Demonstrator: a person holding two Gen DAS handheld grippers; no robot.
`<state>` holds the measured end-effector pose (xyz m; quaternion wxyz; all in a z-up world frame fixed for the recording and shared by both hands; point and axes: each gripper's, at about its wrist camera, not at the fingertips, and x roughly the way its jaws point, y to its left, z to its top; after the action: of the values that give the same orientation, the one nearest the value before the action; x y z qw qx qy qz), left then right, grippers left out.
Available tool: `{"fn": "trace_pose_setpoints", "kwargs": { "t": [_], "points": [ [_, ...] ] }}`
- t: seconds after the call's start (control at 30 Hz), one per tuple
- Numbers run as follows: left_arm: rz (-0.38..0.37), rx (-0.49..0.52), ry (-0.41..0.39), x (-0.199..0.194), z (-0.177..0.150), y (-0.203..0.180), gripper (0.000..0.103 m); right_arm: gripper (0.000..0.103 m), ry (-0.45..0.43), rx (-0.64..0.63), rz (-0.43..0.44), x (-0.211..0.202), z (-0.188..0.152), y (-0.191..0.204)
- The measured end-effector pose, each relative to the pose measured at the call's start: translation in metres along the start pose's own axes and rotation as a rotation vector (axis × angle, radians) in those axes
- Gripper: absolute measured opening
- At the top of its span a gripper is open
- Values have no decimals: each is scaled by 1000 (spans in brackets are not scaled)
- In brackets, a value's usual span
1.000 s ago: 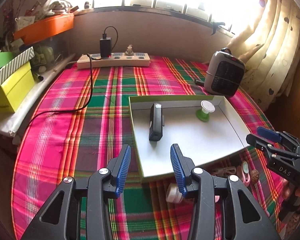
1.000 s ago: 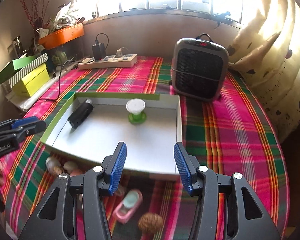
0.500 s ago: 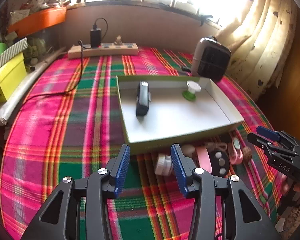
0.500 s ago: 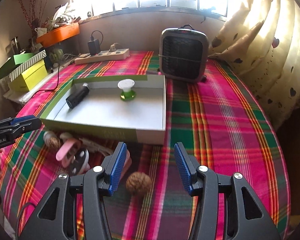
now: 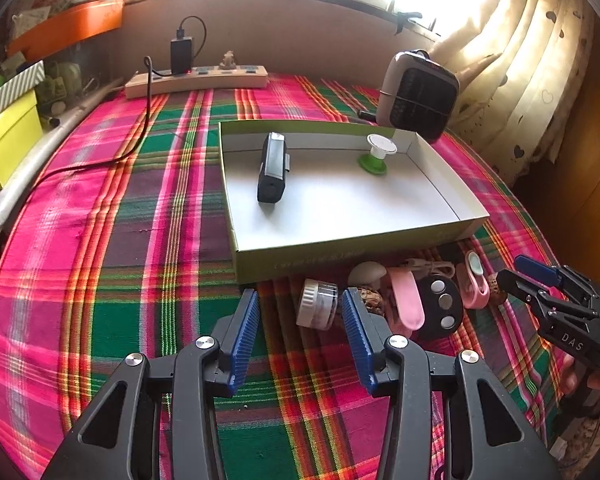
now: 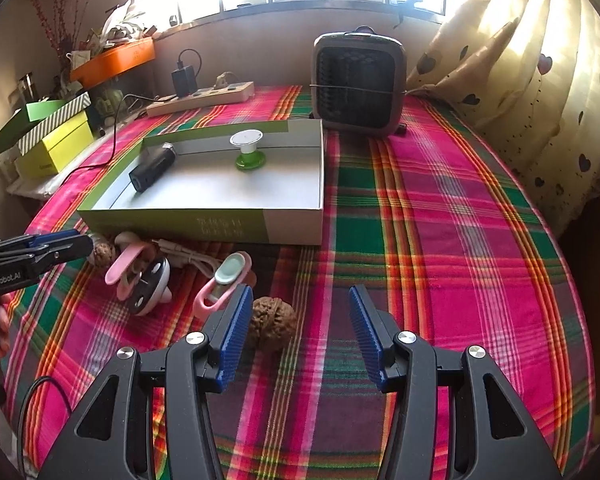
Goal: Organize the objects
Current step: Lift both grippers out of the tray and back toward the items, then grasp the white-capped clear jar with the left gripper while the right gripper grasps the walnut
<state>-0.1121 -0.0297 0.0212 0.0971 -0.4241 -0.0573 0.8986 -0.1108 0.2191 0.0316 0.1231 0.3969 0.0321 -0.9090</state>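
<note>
Tray [image 6: 292, 224]: shallow green-and-white box on the plaid tablecloth [image 6: 440, 220]; inside it lie a black device [image 5: 272, 168] at the left and a green-based spool [image 5: 378, 154] toward the far right.
Loose items: a cluster lies just in front of the tray's near wall — a small clear jar [image 5: 318, 304] on its side, a walnut [image 6: 272, 320], pink clips [image 6: 220, 284], a black-and-white 3-dot piece [image 5: 440, 308], a coiled cable [image 6: 192, 258]. They overlap, so several shapes are hard to make out.
Left gripper [image 5: 300, 330]: jaws apart, holding nothing; the jar lies beyond and between the blue pads [image 5: 244, 336], not pressed.
Right gripper [image 6: 298, 330]: jaws wide, empty — the walnut sits just beside the left pad, contact unclear.
Hand: only fingertips show at the frame edge behind each gripper.
Background: heater [image 6: 358, 84], power strip [image 5: 196, 80], yellow boxes [image 6: 54, 148], curtain [image 6: 540, 60]; the window is blown out by glare.
</note>
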Motion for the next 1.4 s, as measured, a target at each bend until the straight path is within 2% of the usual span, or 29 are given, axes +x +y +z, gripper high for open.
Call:
{"fn": "trace_pose_setpoints", "kwargs": {
  "t": [0.57,0.87,1.2,1.3,1.4],
  "points": [
    [40,5,13,9,2,4,41,53,36,-30,27,8,-6,8],
    [55,3,35,17,1,5,41,53,71,-37,8,15,-6,8],
    [69,9,25,19,3,4,41,53,81,-40,5,17,-6,8],
    [77,15,21,19,3,4,39,48,79,-41,10,16,-6,9],
    [81,13,16,19,4,5,30,43,78,-47,12,16,-6,10]
  ]
}}
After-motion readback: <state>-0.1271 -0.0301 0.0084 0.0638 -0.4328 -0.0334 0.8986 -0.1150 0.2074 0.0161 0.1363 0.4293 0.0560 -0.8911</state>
